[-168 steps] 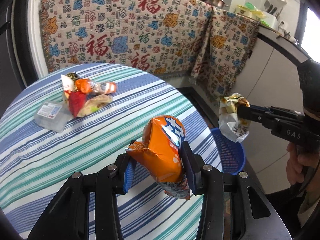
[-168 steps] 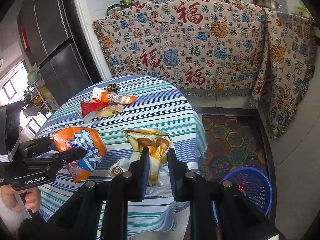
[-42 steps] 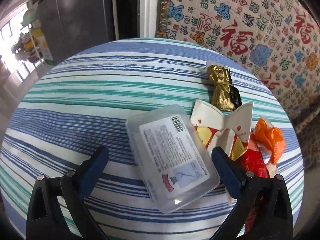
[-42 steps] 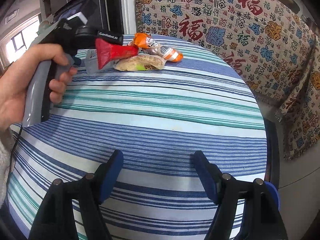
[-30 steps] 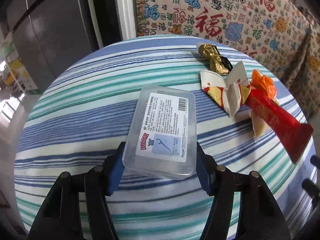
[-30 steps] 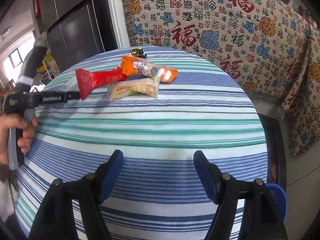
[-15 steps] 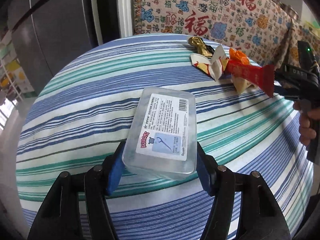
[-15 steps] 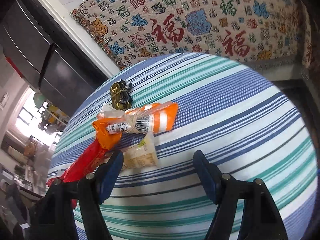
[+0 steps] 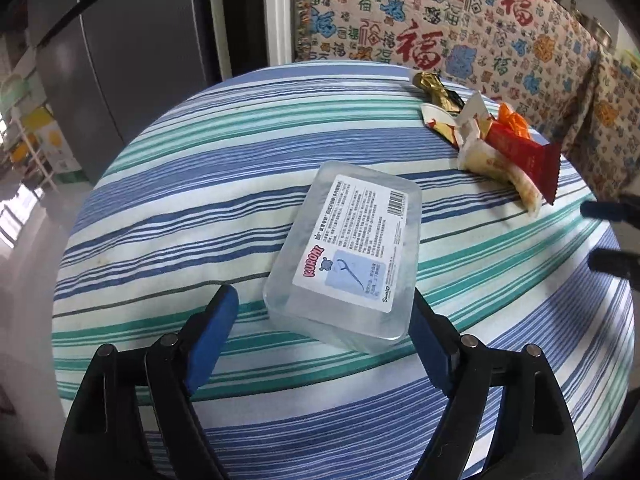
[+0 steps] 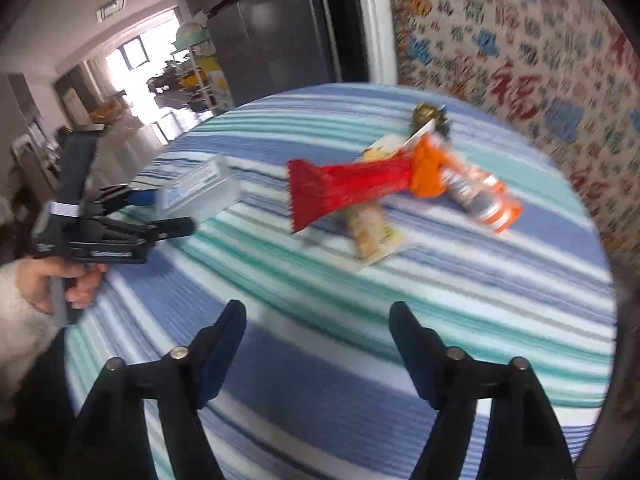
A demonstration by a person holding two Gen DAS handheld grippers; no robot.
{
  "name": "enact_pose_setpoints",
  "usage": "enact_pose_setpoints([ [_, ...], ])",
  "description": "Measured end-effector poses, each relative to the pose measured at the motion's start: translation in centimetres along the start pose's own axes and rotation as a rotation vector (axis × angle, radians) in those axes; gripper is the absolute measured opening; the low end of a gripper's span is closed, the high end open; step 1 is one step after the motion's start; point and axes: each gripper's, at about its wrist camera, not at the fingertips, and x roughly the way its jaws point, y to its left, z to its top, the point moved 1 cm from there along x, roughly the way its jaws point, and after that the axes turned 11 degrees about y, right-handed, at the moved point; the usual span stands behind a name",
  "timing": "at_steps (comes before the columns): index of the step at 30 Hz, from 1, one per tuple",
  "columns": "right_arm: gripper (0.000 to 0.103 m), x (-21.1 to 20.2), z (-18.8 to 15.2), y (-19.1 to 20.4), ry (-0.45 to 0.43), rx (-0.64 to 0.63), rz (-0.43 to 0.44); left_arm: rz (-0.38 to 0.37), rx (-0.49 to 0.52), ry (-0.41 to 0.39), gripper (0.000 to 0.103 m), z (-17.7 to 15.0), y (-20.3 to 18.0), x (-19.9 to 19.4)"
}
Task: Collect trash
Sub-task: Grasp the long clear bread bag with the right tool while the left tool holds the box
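Here, the left gripper (image 9: 320,316) angles down over the striped tablecloth (image 9: 200,184), its jaws opening: the left pad stands clear of the clear plastic box (image 9: 348,252), the right pad sits against its near corner. The box label reads "KUBONI". A hand (image 10: 60,284) in a pale sleeve grips the left handle. The right gripper (image 10: 316,332) is released, jaws opening with nothing between them. The red wrapper (image 10: 344,192) lies with other wrappers on the far right of the table.
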Motion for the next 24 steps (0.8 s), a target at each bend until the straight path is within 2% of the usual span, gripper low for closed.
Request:
enact_pose_setpoints([
  [2, 0.078, 0.8, 1.5, -0.5, -0.026, -0.021, -0.113, 0.017, 0.015, -0.001, 0.090, 0.0, -0.4, 0.2],
  [3, 0.078, 1.3, 2.3, -0.8, -0.040, -0.011, -0.138, 0.026, 0.018, -0.003, 0.093, -0.1, -0.7, 0.3],
  [7, 0.075, 3.4, 4.6, -1.5, -0.052, 0.025, -0.099, 0.030, 0.003, 0.003, 0.096, 0.4, -1.0, 0.6],
  [8, 0.070, 4.0, 4.7, -1.3, -0.040, 0.019, -0.084, 0.030, 0.003, 0.003, 0.096, 0.6, -1.0, 0.7],
  [9, 0.059, 4.3, 4.8, -1.0, -0.024, 0.012, -0.060, 0.031, 0.003, 0.003, 0.096, 0.7, -1.1, 0.8],
  [10, 0.028, 4.7, 4.6, -0.8, -0.001, 0.011, -0.029, 0.031, 0.001, 0.003, 0.096, 0.7, -1.2, 0.8],
  [13, 0.028, 3.9, 3.9, -0.5, 0.033, 0.050, 0.027, 0.030, 0.001, 0.005, 0.096, 0.8, -1.2, 0.8],
  [17, 0.029, 1.7, 0.4, 0.5, 0.167, 0.119, 0.104, 0.029, 0.009, 0.005, 0.096, 0.4, -1.2, 0.7],
  [20, 0.028, 0.1, -3.2, 2.1, 0.200, 0.073, 0.051, 0.026, 0.013, 0.004, 0.098, -0.1, -0.9, 0.5],
  [22, 0.029, -0.6, -4.4, 2.8, 0.185, 0.054, 0.019, 0.025, 0.019, 0.010, 0.101, -0.4, -0.7, 0.5],
  [24, 0.048, -1.0, -4.9, 3.2, 0.158, 0.028, -0.035, 0.022, 0.033, 0.015, 0.103, -0.5, -0.7, 0.5],
])
